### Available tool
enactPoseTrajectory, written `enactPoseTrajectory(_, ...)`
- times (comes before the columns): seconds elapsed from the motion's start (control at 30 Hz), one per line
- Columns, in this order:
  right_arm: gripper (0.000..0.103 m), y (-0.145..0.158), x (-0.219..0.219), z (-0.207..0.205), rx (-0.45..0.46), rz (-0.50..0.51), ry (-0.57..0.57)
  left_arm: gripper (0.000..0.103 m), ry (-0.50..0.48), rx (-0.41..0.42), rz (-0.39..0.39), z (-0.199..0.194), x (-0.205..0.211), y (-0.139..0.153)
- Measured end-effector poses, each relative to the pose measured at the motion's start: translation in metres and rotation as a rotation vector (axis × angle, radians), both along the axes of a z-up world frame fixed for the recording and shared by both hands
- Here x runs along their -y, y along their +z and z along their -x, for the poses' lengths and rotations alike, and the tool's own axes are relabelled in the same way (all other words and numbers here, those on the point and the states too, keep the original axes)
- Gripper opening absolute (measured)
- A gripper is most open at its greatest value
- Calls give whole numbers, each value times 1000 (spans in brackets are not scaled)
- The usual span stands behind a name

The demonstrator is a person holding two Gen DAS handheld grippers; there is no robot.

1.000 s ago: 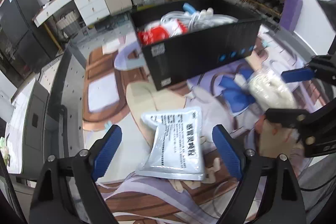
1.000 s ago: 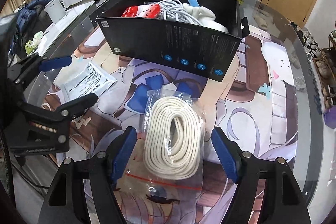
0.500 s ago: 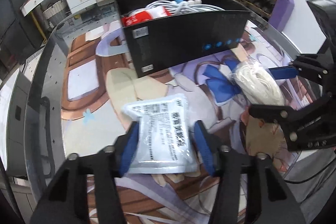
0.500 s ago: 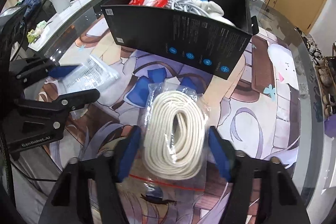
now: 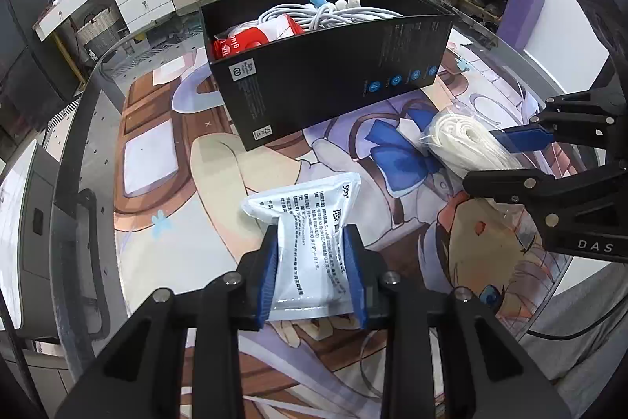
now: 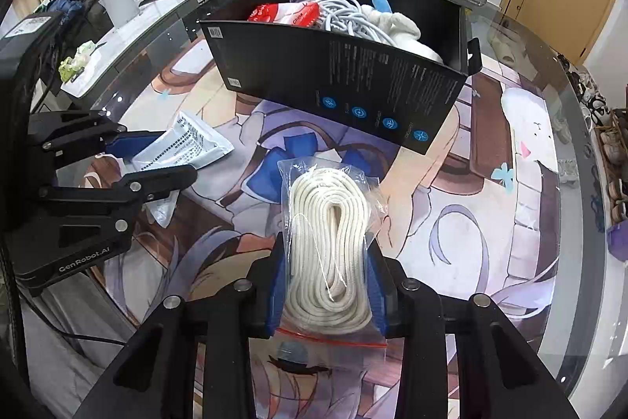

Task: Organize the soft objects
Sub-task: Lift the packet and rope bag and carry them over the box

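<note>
Nearest us, our left hand-held gripper [image 5: 312, 264] is clamped on a white printed pouch [image 5: 310, 234], and our right hand-held gripper [image 6: 327, 279] is clamped on a bagged coil of white rope [image 6: 329, 242], both low over the counter [image 6: 510, 222]. Beyond them stands the black box [image 5: 333, 81], holding cables and red packets.

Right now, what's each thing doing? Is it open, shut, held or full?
left gripper: shut on the white pouch
white pouch: squeezed between the pads, sealed
right gripper: shut on the bagged rope
bagged rope: coiled, bag zipped shut
black box: open on top, already holds cables and soft things
</note>
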State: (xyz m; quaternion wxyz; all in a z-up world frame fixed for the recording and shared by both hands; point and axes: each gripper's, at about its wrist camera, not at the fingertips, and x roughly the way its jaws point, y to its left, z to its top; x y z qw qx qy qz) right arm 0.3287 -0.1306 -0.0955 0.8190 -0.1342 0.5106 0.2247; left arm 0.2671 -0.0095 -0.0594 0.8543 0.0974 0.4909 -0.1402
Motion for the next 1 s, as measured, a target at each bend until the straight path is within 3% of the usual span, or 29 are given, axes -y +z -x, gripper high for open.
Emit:
enactPoseTrajectory(0.63,34,31,1,12,56,-72,40,28,-8,81,49,13,2,39)
enactPoseTrajectory(1.0,34,29,1,9,50,-75,35,28,5,92,63,15,3,45)
